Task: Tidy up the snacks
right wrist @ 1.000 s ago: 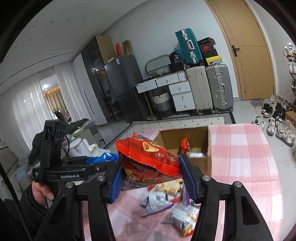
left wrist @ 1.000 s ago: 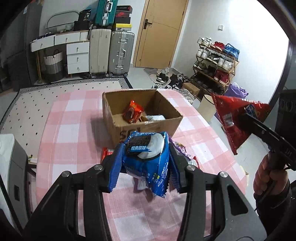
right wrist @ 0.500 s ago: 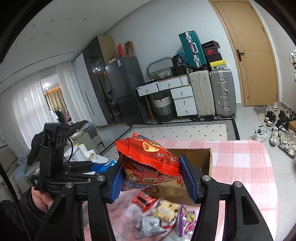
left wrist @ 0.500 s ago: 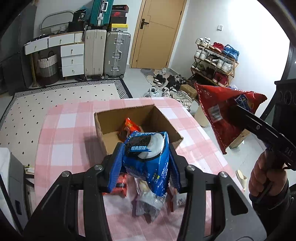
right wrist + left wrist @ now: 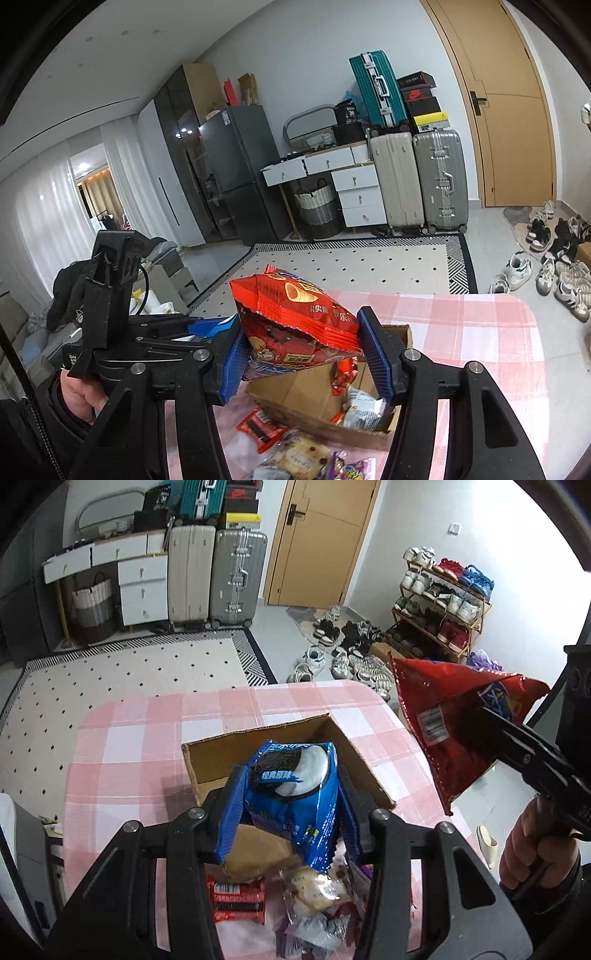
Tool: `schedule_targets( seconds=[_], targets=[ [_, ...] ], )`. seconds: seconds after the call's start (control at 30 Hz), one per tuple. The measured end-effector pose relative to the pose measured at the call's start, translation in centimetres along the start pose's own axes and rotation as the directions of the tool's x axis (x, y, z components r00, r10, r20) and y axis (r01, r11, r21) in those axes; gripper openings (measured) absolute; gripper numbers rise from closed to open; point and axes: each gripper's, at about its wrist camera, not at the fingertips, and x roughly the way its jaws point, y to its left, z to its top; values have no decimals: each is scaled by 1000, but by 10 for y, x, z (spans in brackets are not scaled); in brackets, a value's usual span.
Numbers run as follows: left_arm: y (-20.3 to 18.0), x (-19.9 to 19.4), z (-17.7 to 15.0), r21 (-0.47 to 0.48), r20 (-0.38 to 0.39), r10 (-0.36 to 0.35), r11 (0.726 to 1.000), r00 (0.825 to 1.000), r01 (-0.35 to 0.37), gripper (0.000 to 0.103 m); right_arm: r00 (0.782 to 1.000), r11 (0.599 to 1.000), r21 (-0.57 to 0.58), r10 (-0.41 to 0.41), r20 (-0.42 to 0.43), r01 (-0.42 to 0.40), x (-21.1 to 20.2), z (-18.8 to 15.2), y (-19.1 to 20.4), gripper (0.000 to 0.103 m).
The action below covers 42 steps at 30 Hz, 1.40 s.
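Note:
My left gripper (image 5: 288, 805) is shut on a blue cookie bag (image 5: 291, 797), held up in the air over the near wall of an open cardboard box (image 5: 221, 753). My right gripper (image 5: 304, 350) is shut on a red crisp bag (image 5: 295, 317), also lifted above the box (image 5: 306, 402); the same red bag (image 5: 447, 716) shows at the right of the left wrist view. Inside the box lie a red packet (image 5: 343, 373) and a white packet (image 5: 362, 410). Loose snacks (image 5: 314, 897) lie on the pink checked tablecloth (image 5: 147, 738) in front of the box.
A red wafer pack (image 5: 236, 901) and a biscuit pack (image 5: 299, 454) lie near the table's front. The table's far edge drops to a dotted rug (image 5: 110, 675). Suitcases (image 5: 236, 576), drawers, a shoe rack (image 5: 439, 602) and shoes on the floor stand beyond.
Both grippers, each keeping its bag, have pulled back and risen a little; the box and loose snacks now sit lower and nearer in both views.

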Motion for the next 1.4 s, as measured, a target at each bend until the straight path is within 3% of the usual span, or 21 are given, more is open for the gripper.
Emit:
schedule_targets(
  seconds=[0.47, 0.8, 0.83, 0.87, 0.9, 0.93, 1.4],
  targets=[
    [30, 106, -11, -38, -84, -25, 999, 996, 22, 43, 996, 999, 14, -30, -89, 32, 76, -20, -38, 58],
    [36, 143, -20, -42, -124, -31, 999, 992, 26, 45, 991, 998, 26, -57, -124, 61, 110, -33, -55, 59],
    [36, 147, -20, -38, -134, -23, 999, 991, 18, 54, 990, 998, 26, -60, -127, 64, 112, -33, -56, 64],
    [37, 151, -21, -34, -143, -7, 999, 990, 2, 60, 989, 997, 27, -63, -132, 67, 112, -34, -57, 76],
    [38, 153, -21, -32, -150, 18, 999, 989, -23, 74, 988, 997, 31, -72, -133, 77, 112, -34, -58, 84],
    [39, 155, -23, -33, -153, 35, 999, 988, -41, 81, 989, 996, 36, -81, -125, 86, 110, -34, -59, 92],
    [21, 106, -35, -7, -86, 54, 998, 995, -54, 81, 997, 997, 23, -79, -25, 80, 49, -26, -47, 92]
  ],
)
